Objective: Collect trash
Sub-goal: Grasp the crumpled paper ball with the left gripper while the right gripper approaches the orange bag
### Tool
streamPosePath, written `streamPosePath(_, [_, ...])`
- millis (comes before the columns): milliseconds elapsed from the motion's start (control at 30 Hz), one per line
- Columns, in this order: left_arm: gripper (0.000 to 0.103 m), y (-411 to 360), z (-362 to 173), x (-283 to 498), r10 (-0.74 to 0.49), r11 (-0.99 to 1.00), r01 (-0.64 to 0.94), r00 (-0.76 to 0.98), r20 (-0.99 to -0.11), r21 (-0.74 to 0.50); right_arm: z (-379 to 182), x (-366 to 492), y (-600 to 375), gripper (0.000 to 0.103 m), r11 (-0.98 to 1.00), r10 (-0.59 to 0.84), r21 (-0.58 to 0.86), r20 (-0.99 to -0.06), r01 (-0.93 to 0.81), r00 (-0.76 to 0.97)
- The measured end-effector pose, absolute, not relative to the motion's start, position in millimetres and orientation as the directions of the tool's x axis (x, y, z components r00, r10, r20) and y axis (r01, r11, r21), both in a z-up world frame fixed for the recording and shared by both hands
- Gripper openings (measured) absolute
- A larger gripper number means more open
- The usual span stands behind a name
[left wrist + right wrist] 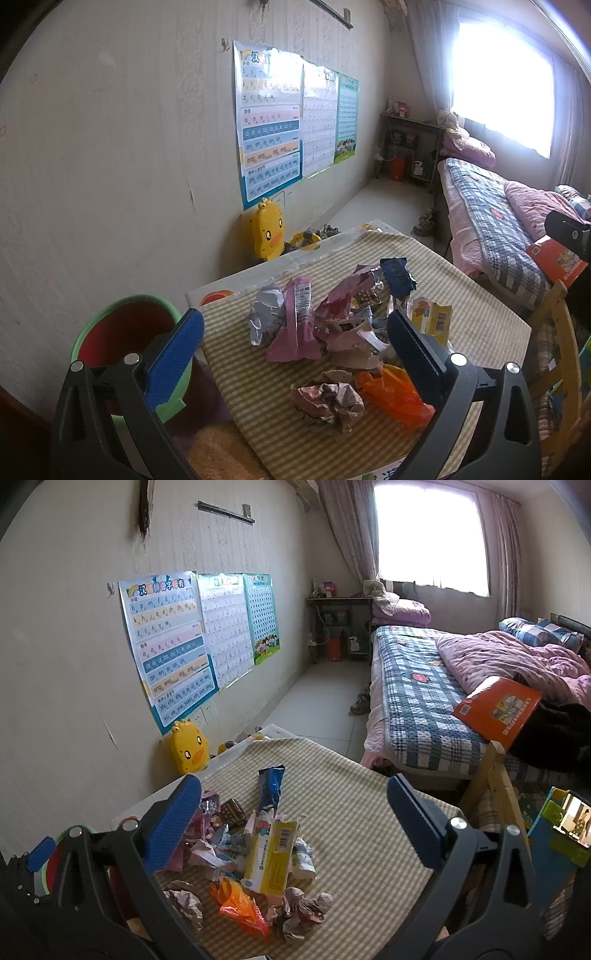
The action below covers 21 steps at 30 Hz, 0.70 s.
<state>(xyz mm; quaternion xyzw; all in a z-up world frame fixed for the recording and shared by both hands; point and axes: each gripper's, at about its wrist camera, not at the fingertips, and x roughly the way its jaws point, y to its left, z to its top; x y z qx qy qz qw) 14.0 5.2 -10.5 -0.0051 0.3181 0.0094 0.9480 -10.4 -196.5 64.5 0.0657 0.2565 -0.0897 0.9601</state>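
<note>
1. A green bin [129,332] with a red lining stands off the table's left edge, just beside it; in the right wrist view only its rim [50,864] shows behind the left gripper's blue finger.
2. The left gripper [295,332] hangs over the near part of the table [480,325], its 2 blue fingers [173,354] spread wide with nothing between them; its left finger sits in front of the bin, its right one over the heap.
3. The trash lies in 1 loose heap toward the table's left side on the striped cloth; a crumpled silver wrapper [266,317] and a pink wrapper [295,325] sit at the heap's left; a dark blue wrapper [397,275] lies at its far side.
4. A crumpled paper ball [328,400] rests near the near edge, touching an orange plastic bag [395,397] on its right.
5. A yellow carton [271,853] with a barcode lies tilted on the heap's right side.
6. The right gripper [293,808] hovers above the table with its fingers [413,819] wide apart and empty; its left finger overlaps the heap, its right one is above bare cloth.
7. Beyond the right edge stands a bed [417,698] with an orange book [498,710] on it.
</note>
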Motion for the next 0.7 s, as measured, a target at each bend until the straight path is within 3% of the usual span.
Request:
streamPosePath(533, [0.095,18.3,-32.7,19.0,0.033,0.999,-0.033,0.765,-0.644,0.012,41.7,-0.7,-210.8,0.099,0.972,-0.158,0.053,-0.576,0.23,0.802])
streamPosePath(700, [0.095,10.9,-68.6,30.5,-0.056,0.998,0.059,0.663,-0.746,-0.023,11.0,-2.0,-222.2,0.099,0.974,-0.159,0.021,-0.647,0.226,0.745])
